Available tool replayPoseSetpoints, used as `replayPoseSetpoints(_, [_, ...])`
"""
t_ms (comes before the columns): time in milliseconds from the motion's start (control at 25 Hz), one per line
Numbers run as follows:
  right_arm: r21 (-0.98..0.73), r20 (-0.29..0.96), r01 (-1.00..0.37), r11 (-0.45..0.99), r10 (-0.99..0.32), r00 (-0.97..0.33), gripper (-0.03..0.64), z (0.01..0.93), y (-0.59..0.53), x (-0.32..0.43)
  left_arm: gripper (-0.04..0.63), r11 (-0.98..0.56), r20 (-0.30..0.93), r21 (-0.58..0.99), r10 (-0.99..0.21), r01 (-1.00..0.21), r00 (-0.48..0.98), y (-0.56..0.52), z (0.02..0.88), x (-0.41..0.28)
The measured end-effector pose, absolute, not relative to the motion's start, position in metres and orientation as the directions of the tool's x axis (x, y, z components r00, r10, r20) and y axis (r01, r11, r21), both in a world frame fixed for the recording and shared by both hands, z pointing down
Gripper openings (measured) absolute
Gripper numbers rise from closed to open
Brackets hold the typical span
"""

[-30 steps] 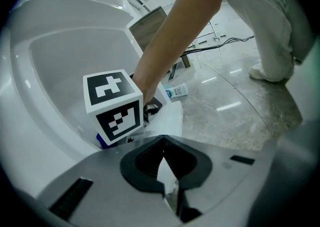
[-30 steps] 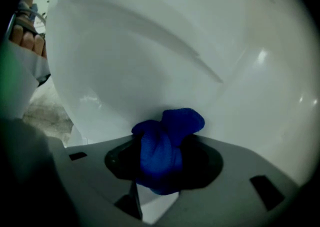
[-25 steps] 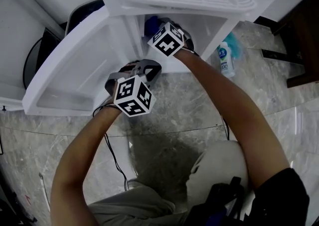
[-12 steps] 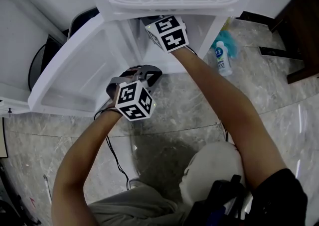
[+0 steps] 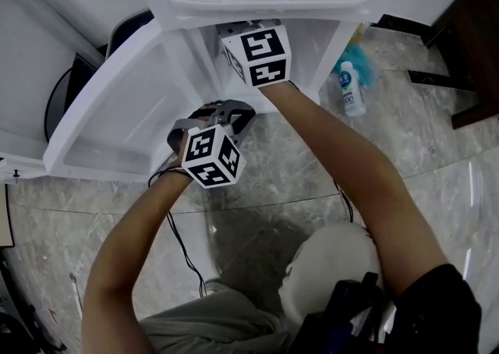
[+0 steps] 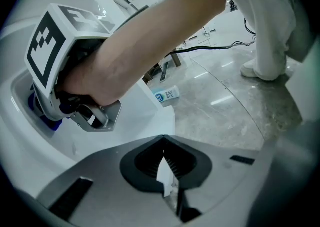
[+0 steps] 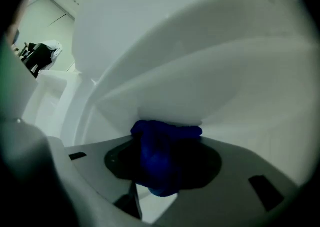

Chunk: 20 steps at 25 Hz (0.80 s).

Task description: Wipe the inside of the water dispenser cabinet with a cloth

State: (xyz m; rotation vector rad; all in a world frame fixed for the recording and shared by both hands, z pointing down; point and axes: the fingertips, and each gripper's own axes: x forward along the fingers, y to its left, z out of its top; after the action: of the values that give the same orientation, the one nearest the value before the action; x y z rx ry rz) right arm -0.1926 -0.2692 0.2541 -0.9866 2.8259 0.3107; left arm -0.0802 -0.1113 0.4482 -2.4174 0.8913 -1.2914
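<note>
though hidden overhead inside the cabinet [image 5: 321, 44], a blue cloth [image 7: 156, 163] is clamped by the right gripper [image 7: 165, 143]; the left gripper [image 6: 167, 173] is closed.

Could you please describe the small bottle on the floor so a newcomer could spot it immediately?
Find the white water dispenser cabinet. On the marble floor right of it in the head view lies the bottle. Unlike the teal thing beside it, it is white with a blue label.

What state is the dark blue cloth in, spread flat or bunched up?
Bunched up: the dark blue cloth is a wad in the jaws of the right gripper.
</note>
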Motion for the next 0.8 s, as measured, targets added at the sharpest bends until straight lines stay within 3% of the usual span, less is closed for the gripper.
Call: replayPoseSetpoints(800, [0.164,-0.25,-0.649,0.743,-0.606,-0.756,0.161,0.253,-0.28,-0.197,0.006,-0.792,0.673,-0.45,-0.604,-0.412,0.427,-0.109,0.469,-0.085])
